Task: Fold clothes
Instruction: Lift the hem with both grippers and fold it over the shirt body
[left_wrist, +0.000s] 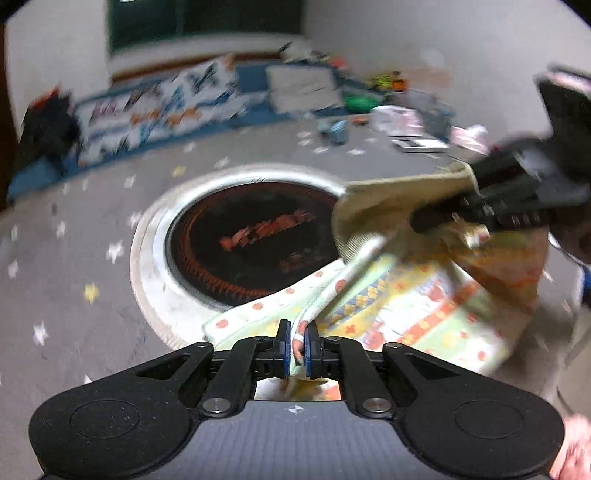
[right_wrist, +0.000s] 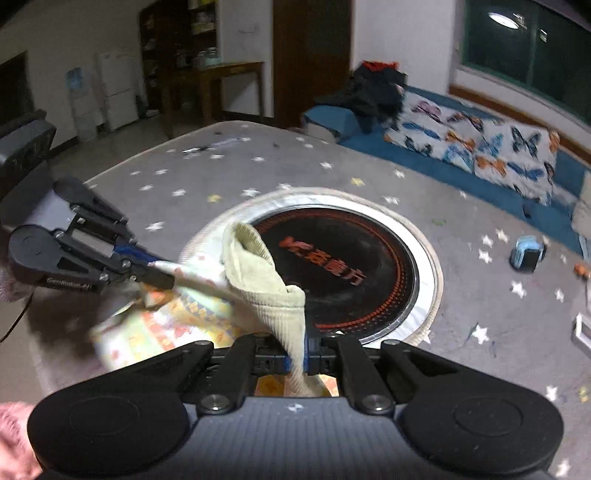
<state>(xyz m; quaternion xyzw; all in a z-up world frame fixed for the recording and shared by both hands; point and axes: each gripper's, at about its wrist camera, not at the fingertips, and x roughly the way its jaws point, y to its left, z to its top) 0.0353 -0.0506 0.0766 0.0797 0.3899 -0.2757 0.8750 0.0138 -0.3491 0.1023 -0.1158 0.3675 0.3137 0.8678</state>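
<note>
Both grippers are clenched on the same small printed garment (left_wrist: 417, 306). The left gripper (left_wrist: 298, 347) pinches a printed hem, and the right gripper (right_wrist: 297, 356) grips the cream ribbed cuff (right_wrist: 258, 266). The cloth hangs between them over the near rim of the round black heater plate (right_wrist: 354, 258) sunk into the star-patterned table cover (right_wrist: 461, 206). Its long axis runs from one gripper to the other, roughly along that near rim, with slack bunched below. Neither hand looks nearer the plate. I'd guess the next move is spreading it flat beside the plate, which means pulling the two ends apart evenly.
</note>
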